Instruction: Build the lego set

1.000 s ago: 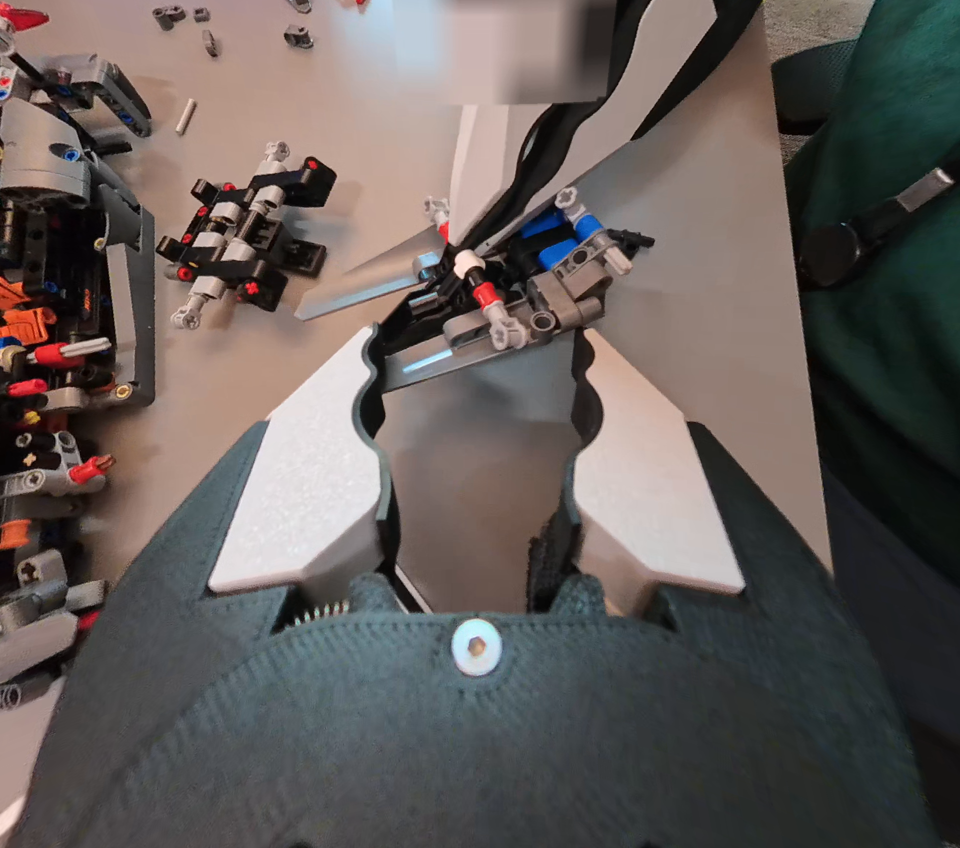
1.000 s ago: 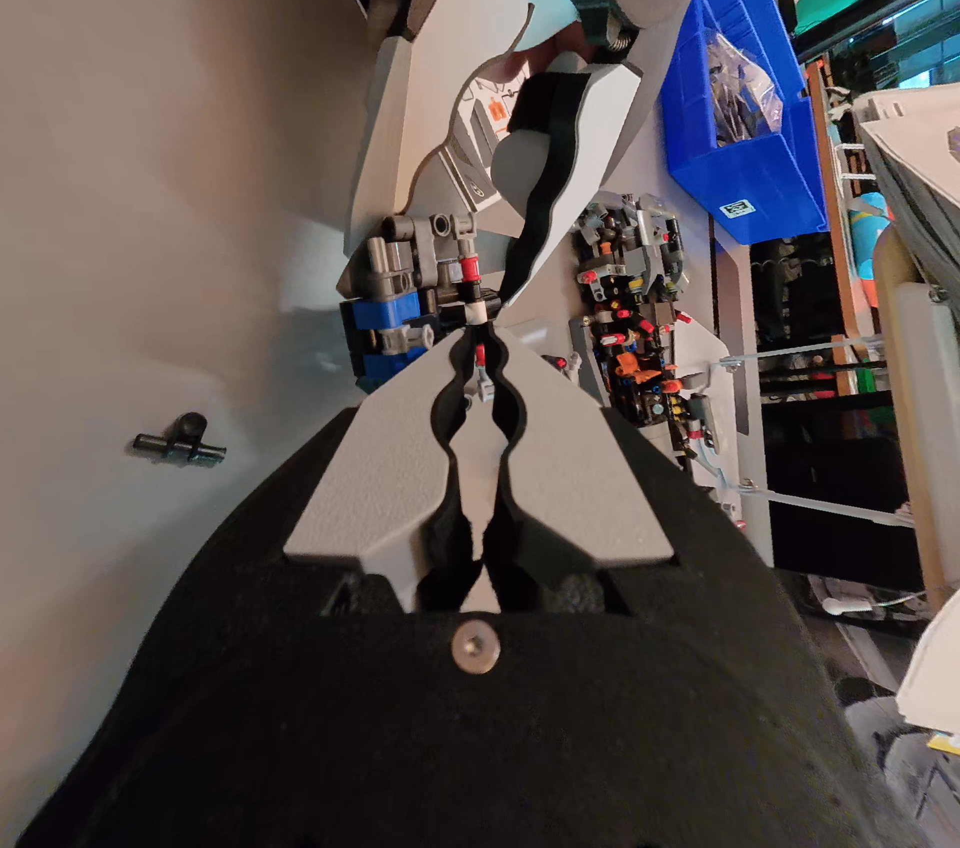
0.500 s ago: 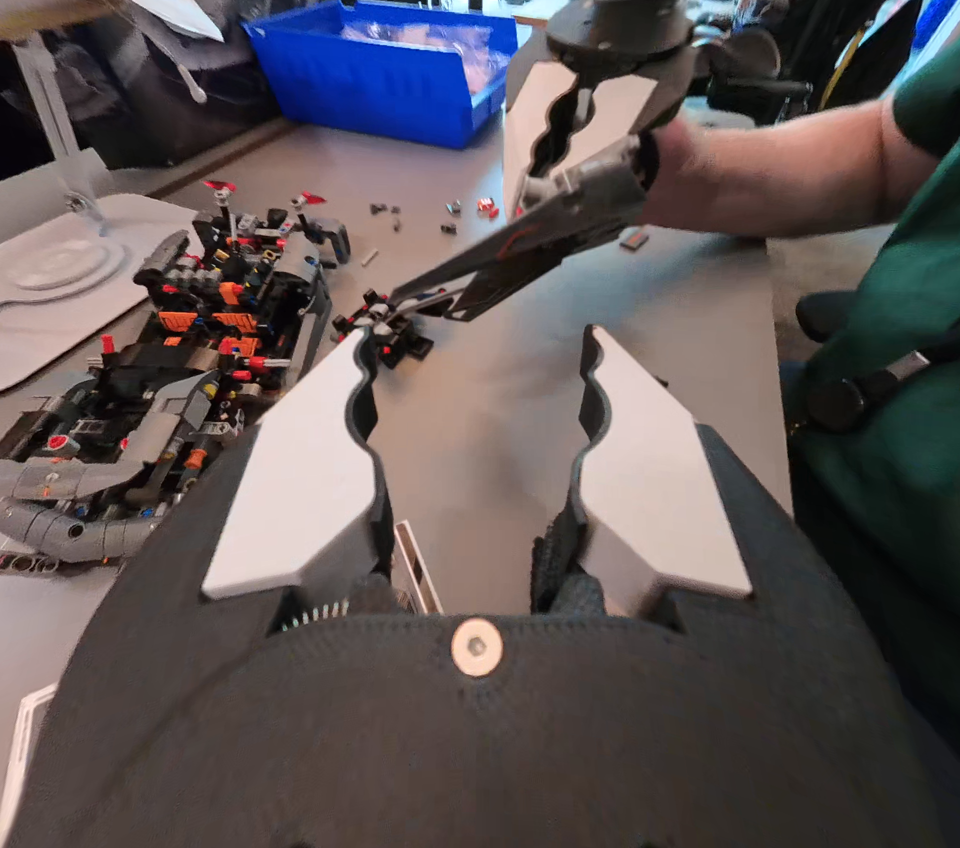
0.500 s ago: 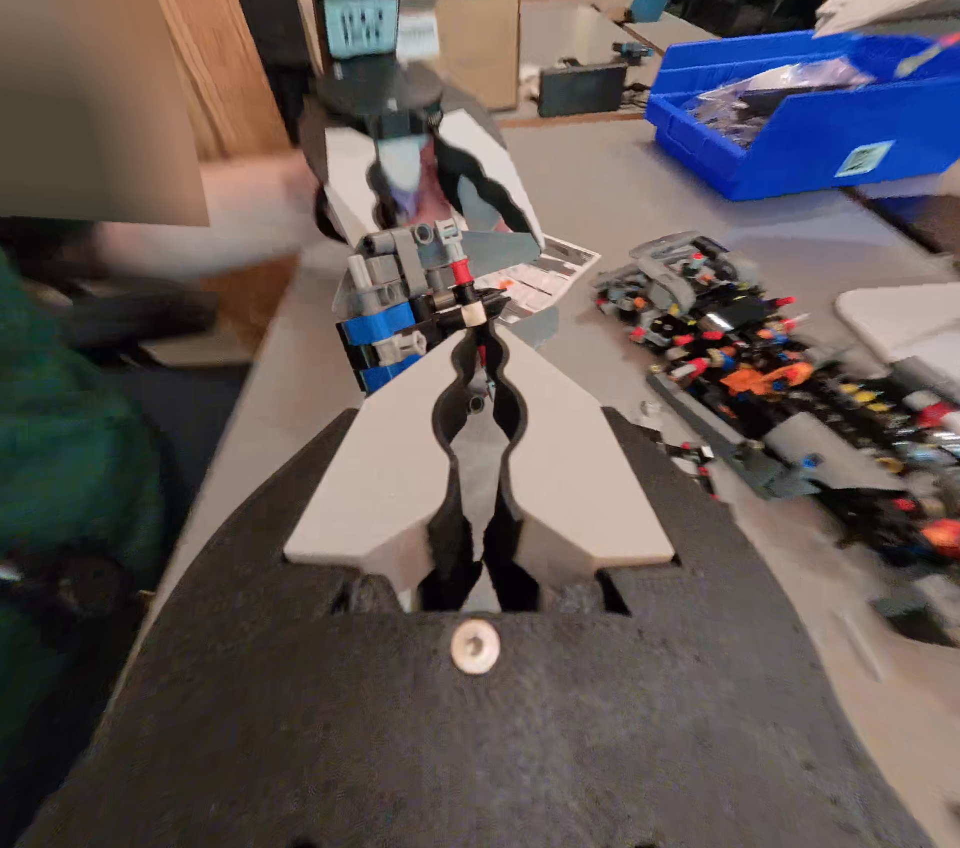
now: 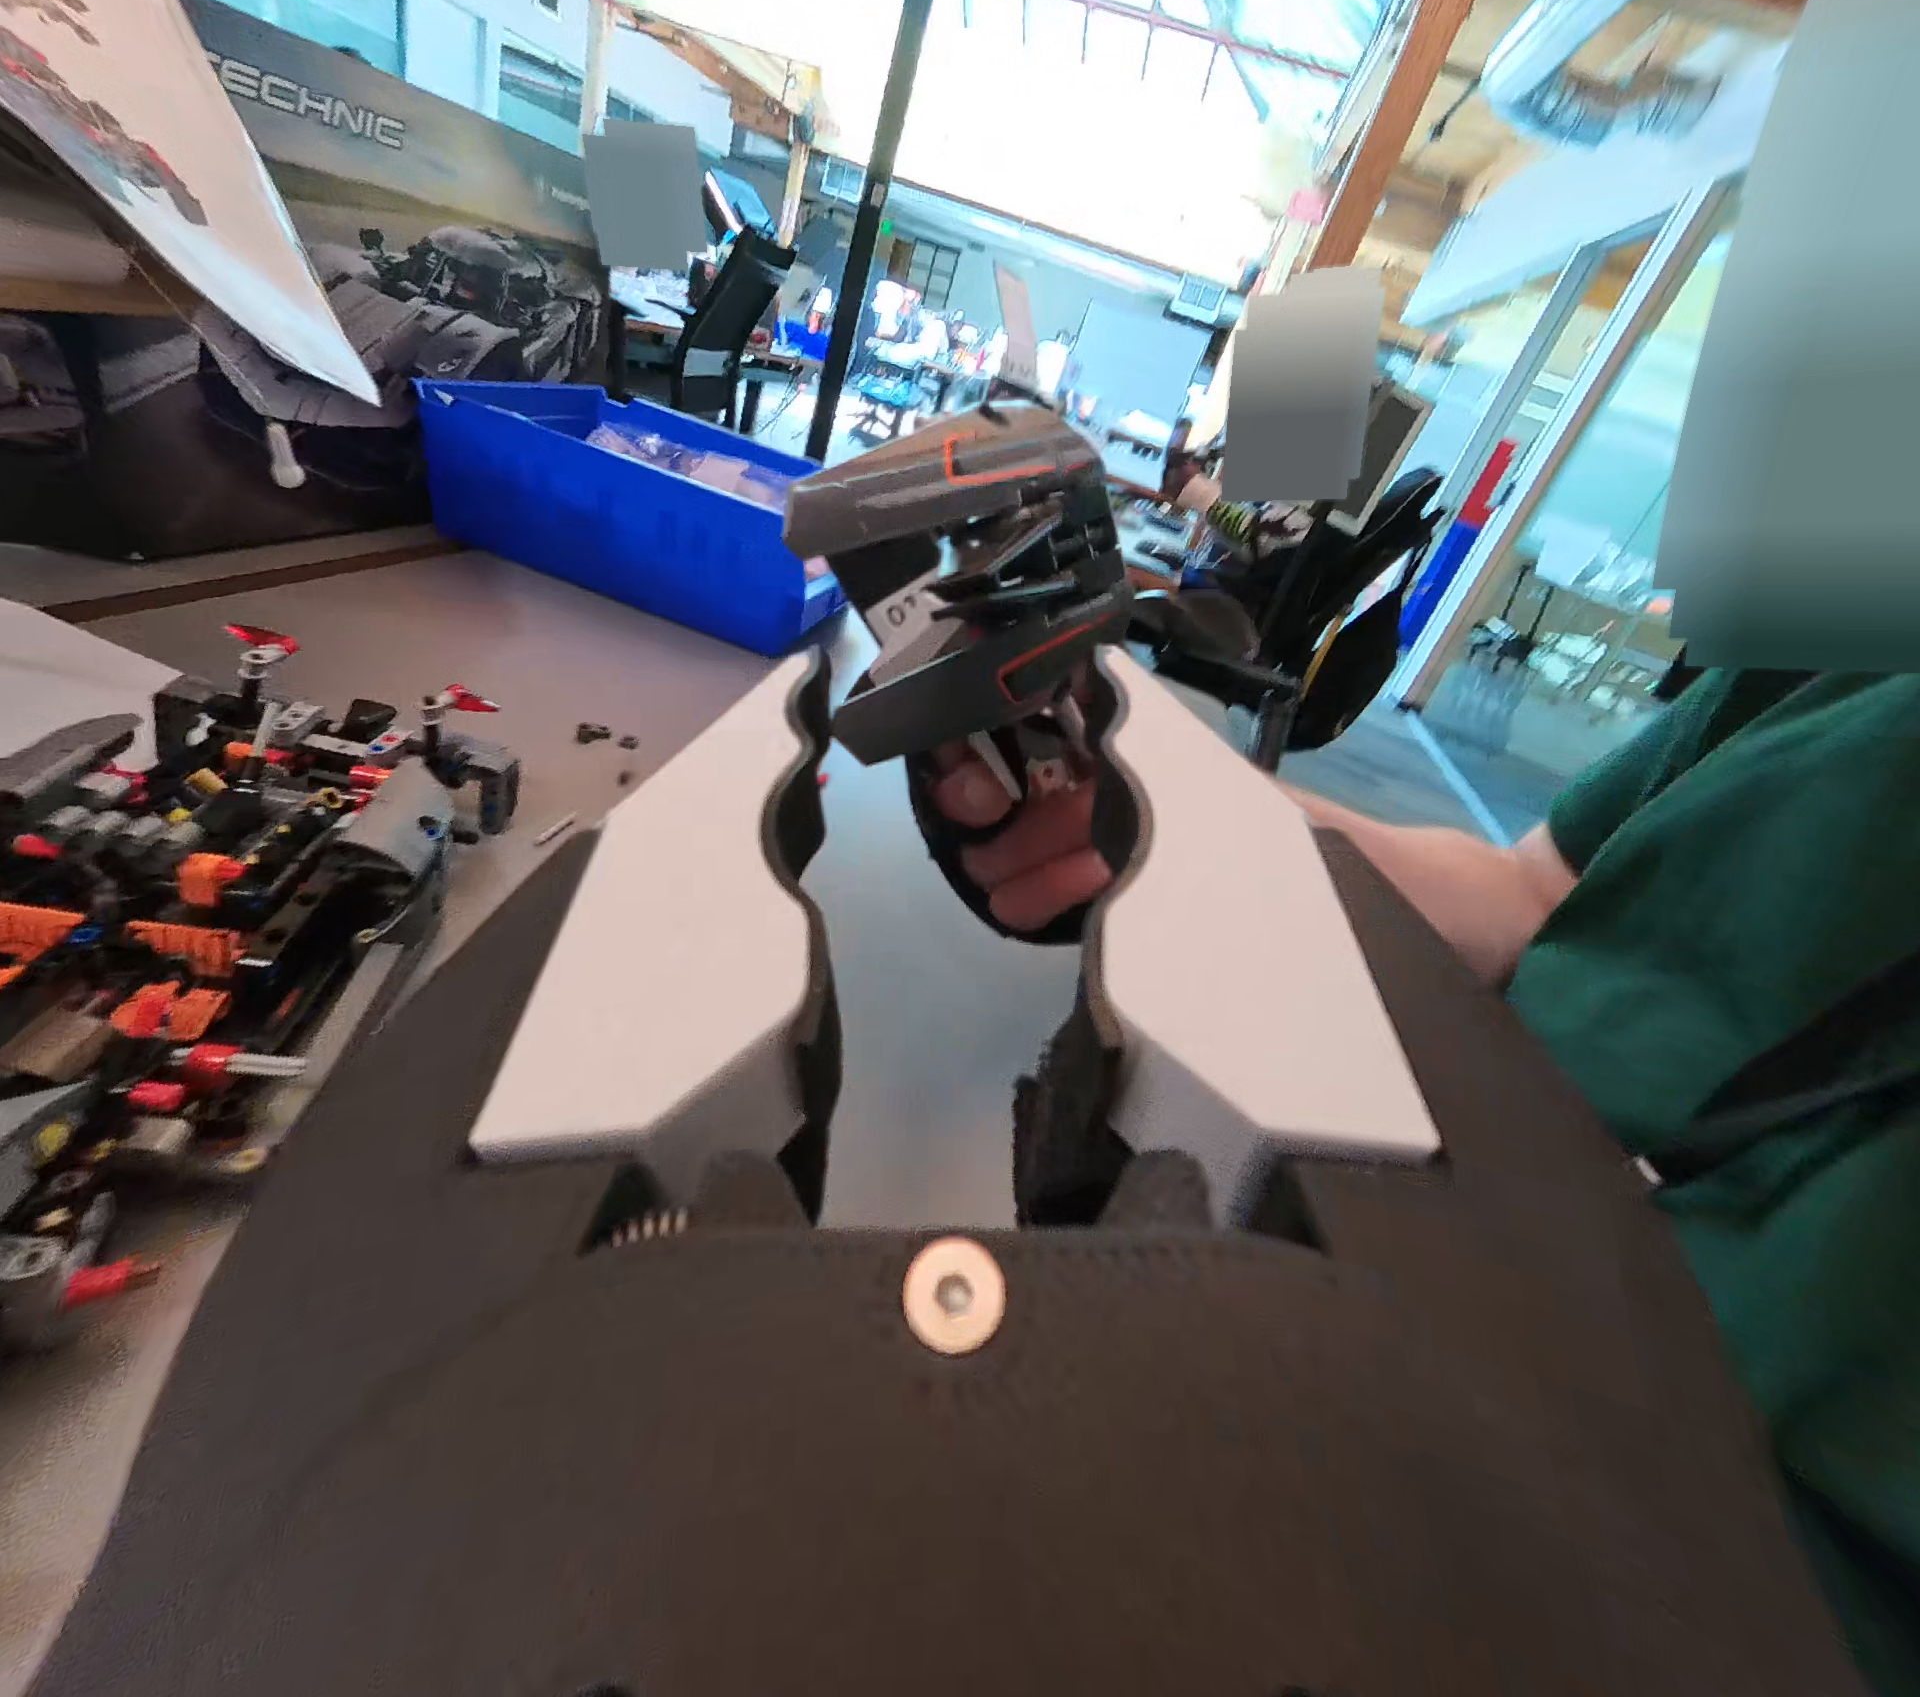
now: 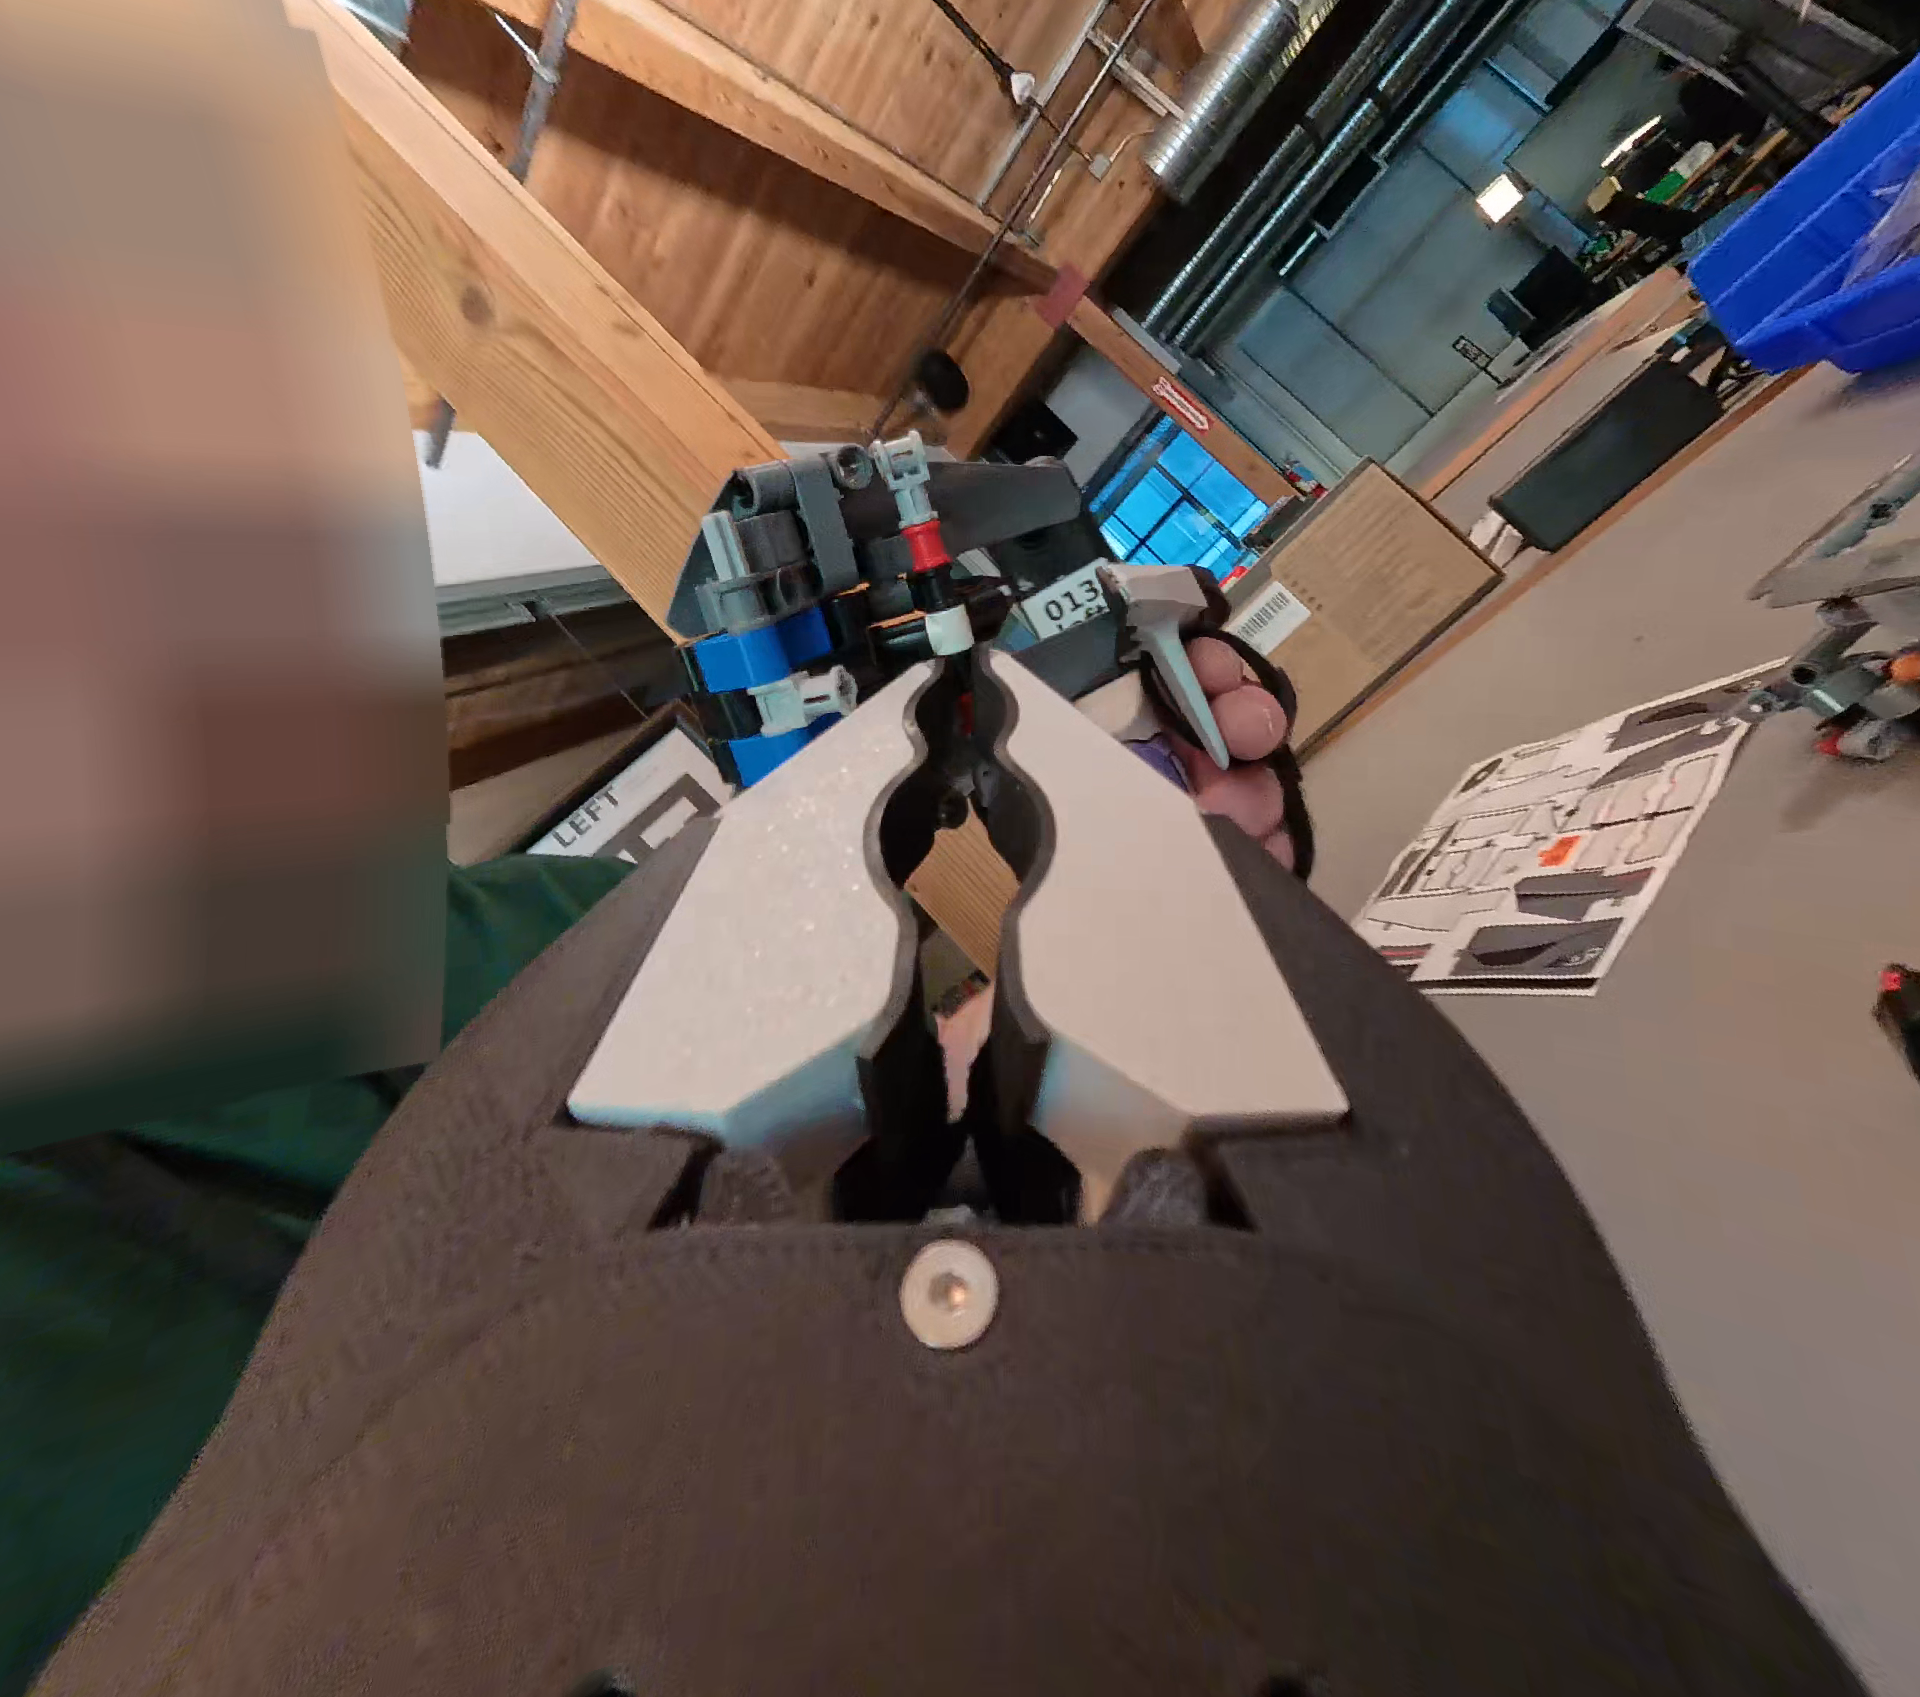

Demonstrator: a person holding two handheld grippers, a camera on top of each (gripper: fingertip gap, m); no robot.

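Note:
My right gripper point(image 6: 956, 673) is shut on a thin axle of a small lego sub-assembly point(image 6: 800, 567) made of blue, grey, black and red parts, and holds it up in the air. In the left wrist view the same sub-assembly point(image 5: 935, 494) shows its dark grey panels with orange lines, just beyond my left gripper point(image 5: 961, 691). The left gripper is open and empty. The hand on the right gripper point(image 5: 1023, 868) shows between the left fingers. The large part-built model point(image 5: 208, 868) lies on the grey table to the left.
A blue bin point(image 5: 603, 494) stands at the back of the table and shows in the right wrist view point(image 6: 1829, 265). A printed sheet point(image 6: 1558, 837) lies on the table point(image 6: 1714, 1128). Small loose parts point(image 5: 603, 728) lie near the model. A person in green point(image 5: 1714, 972) is at the right. My left and right fingertips are right by each other. The large part-built model point(image 5: 208, 868) is about 20 centimeters from both grippers' fingertips.
Both grippers have tilted up off the table. The right gripper has carried the sub-assembly up to just in front of the left gripper's tips. The left gripper's gap has narrowed a little.

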